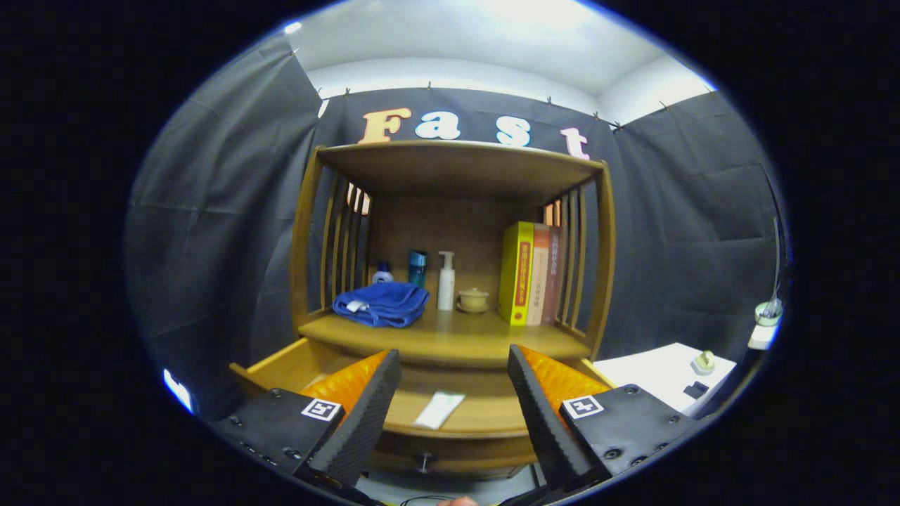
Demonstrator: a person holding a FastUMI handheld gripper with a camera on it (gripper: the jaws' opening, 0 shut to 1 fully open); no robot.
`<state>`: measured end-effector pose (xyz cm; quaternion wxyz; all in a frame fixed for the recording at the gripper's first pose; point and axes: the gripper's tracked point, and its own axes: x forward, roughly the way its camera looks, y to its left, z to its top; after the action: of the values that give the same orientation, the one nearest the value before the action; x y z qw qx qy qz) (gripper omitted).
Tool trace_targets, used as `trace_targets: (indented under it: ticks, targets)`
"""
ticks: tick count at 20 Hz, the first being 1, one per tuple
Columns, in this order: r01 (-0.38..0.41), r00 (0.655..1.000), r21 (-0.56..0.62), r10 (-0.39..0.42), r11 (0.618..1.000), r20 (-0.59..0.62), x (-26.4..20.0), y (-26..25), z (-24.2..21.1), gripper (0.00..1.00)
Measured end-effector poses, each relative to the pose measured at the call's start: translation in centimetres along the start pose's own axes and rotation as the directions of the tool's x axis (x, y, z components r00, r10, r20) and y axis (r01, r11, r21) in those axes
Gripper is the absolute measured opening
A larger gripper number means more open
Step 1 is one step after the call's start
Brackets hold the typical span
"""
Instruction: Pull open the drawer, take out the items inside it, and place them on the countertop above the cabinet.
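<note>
Gripper (453,393) seen from behind its two fingers, which stand wide apart and hold nothing; each finger (365,414) carries a square coded marker on its housing. Between the fingers, and just ahead of them, lies the drawer (281,362) of a wooden cabinet (598,232), pulled open toward the camera, with a small knob (424,460) on its front panel. Inside the drawer, in the gap between the fingers, a flat white tube (439,410) rests on the drawer floor, slightly slanted. Beyond the drawer runs the countertop (450,337), an open shelf bay with slatted sides. On it, from one side to the other: a folded blue towel (382,303) near the front; behind it a small white-and-blue bottle (382,273) and a teal cylindrical container (417,268); a white pump bottle (446,281); a small lidded yellowish pot (473,300); and a row of upright books (532,273), the nearest with a yellow cover. Beside the cabinet, past the finger on the books' side, stands a white table (654,369) bearing a few small objects too small to tell.
</note>
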<state>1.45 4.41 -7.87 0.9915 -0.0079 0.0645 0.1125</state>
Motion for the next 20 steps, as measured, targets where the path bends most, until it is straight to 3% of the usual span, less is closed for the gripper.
trace_targets:
  ticks: [2,4,6,9,12,18,20]
  targets:
    - [-0.027,0.996,0.031,0.03,0.999,-0.087,3.8,0.8,0.2,0.99]
    - [-0.023,0.96,0.045,0.034,0.999,-0.278,6.7,0.5,-3.2,0.99]
    - [-0.017,0.894,0.076,0.049,0.997,-0.445,8.7,1.2,-7.3,0.99]
    - [0.004,0.756,0.104,0.065,0.995,-0.651,9.2,1.8,-13.9,0.99]
    - [0.024,0.654,0.08,0.045,0.997,-0.755,9.2,1.9,-19.0,0.99]
    - [-0.013,0.499,0.027,0.029,1.0,-0.866,9.1,2.5,-25.2,0.99]
    - [-0.036,0.465,0.028,0.042,0.999,-0.884,8.8,3.2,-26.3,0.99]
